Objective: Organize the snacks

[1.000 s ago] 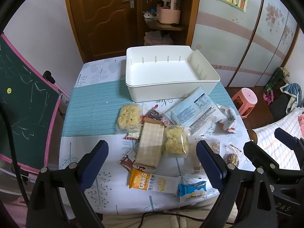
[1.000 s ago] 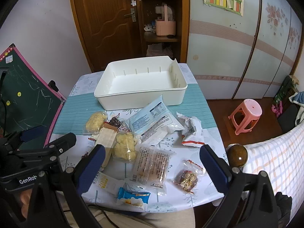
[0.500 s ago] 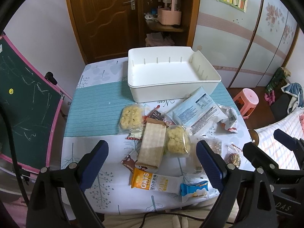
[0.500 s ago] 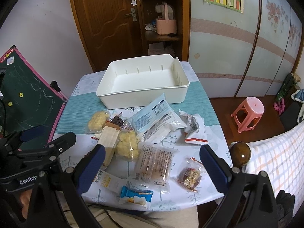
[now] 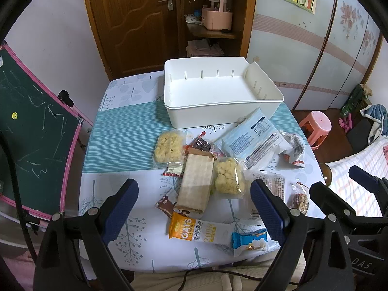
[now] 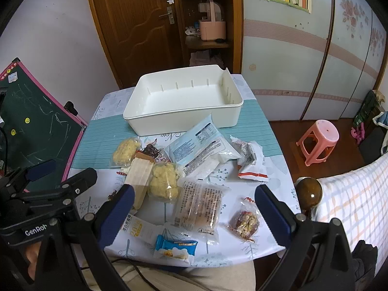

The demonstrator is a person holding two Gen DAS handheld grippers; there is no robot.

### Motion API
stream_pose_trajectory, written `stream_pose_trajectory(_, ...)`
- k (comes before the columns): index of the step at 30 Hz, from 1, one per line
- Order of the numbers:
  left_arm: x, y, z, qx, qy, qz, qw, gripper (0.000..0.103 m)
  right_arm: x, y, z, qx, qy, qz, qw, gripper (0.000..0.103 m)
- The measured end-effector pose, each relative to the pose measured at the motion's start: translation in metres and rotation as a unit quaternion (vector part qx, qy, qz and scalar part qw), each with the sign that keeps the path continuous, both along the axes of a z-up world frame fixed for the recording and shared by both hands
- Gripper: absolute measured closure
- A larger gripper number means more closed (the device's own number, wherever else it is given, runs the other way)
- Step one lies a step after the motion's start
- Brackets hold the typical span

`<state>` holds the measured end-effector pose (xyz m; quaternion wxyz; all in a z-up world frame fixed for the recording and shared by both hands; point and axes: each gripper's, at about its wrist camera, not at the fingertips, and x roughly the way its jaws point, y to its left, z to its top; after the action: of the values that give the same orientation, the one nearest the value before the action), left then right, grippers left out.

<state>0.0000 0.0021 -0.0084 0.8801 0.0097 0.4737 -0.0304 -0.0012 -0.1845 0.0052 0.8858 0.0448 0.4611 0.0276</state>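
Hovering above the near edge of a small table [image 5: 116, 131] draped in a teal-striped, leaf-printed cloth, the left gripper [image 5: 194, 202] and the right gripper [image 6: 192, 203] both stood wide open, their blue-padded jaws empty and touching nothing. Wrapped snacks lay scattered between the grippers and an empty white rectangular plastic bin [image 5: 218, 111] at the table's far side. An orange-and-white bar wrapper [image 5: 196, 230] nearest the person read "OATS", with Chinese characters and "20%". The left tool's black frame carried the lettering "GenRob" in the right wrist view. A pale blue printed pouch [image 6: 201, 148] leaned against the bin's near wall; its small text could not be read. The cloth showed a script word below the bin.
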Motion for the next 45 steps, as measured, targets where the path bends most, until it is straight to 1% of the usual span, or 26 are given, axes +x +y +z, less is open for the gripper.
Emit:
stream_pose_trajectory(15, -0.0004, -0.0011, -0.0007, 0.000, 0.000, 0.000, 1.0000, 0.011, -0.0019, 0.0035, -0.0011, 0.007, 0.000, 0.003, 1.000, 0.003)
stream_pose_trajectory(23, -0.0002, -0.0018, -0.0005, 0.001, -0.001, 0.000, 1.0000, 0.011, -0.0020, -0.0014, 0.0002, 0.025, -0.001, 0.005, 1.000, 0.003)
stream_pose_trajectory(37, -0.0012, -0.0029, -0.0012, 0.002, -0.001, 0.000, 1.0000, 0.011, -0.0033, 0.0035, 0.0024, 0.043, -0.010, 0.030, 0.999, 0.018)
stream_pose_trajectory(45, -0.0023, -0.0027, -0.0019, -0.002, 0.000, -0.002, 1.0000, 0.010, -0.0008, 0.0052, 0.0003, 0.054, -0.004, 0.031, 0.998, 0.019)
